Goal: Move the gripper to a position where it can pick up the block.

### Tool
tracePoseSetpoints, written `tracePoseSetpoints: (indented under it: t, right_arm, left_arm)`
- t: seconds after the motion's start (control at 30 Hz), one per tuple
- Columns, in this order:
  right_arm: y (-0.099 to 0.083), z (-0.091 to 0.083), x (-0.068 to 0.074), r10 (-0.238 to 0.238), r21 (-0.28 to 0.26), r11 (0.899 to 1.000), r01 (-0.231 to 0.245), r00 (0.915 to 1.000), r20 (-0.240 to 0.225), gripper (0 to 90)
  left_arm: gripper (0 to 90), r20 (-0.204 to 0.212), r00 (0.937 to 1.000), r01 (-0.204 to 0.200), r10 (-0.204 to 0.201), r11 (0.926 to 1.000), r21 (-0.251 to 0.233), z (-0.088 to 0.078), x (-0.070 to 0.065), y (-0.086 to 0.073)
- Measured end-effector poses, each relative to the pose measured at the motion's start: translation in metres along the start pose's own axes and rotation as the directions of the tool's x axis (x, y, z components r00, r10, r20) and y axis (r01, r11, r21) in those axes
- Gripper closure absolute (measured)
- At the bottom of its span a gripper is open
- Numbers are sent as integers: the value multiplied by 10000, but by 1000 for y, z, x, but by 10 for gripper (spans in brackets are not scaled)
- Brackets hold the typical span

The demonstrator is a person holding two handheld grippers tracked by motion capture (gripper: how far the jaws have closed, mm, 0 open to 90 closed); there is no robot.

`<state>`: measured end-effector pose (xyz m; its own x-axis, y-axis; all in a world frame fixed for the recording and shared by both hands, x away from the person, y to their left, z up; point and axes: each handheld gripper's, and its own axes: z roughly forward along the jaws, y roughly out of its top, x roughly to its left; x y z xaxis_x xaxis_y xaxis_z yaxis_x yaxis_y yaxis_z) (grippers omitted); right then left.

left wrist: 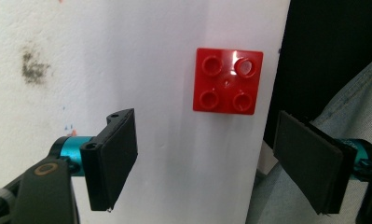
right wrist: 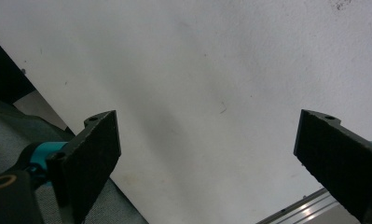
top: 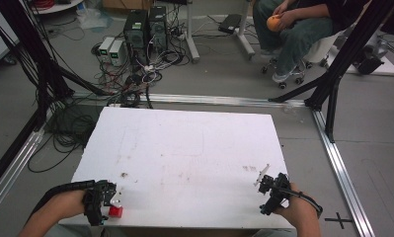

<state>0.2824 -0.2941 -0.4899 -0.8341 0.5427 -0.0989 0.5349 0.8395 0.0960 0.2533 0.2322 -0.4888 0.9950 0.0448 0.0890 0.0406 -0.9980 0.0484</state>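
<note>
Brick (left wrist: 227, 80), red, four studs, sits on tabletop (top: 184, 148) at near left edge, untouched. My left hand-held gripper (left wrist: 216, 161) hovers over it, jaws apart, nothing held. Right hand-held gripper (right wrist: 211, 158) near right corner, jaws apart, empty. I judge grasp not yet begun; everything left. Tabletop white, smudged. Room: grey floor, cable tangle, computer boxes (top: 145, 29), seated person (top: 298, 24) beyond.

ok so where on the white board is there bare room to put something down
Nearly all of the white board is bare: the whole middle and far half, from the left gripper across to the right gripper. The one taken spot is the near left corner, where the red brick sits by the edge, just ahead of the left gripper's open jaws.
</note>
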Motion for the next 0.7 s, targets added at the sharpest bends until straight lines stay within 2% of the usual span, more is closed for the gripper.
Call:
tracePoseSetpoints:
  t: [0.43,0.63,0.7]
  right_arm:
    - [1,0,0,37,-29,10000,-37,10000,-24,64]
    - [0,0,0,65,-27,10000,-65,10000,-21,64]
    - [0,0,0,-42,-28,10000,42,10000,-39,64]
  left_arm:
    - [221,251,9994,-251,250,9997,45,8,-4,11]
    - [221,312,9992,-248,246,9997,71,11,-5,15]
    - [221,346,9990,-282,279,9996,76,14,-6,18]
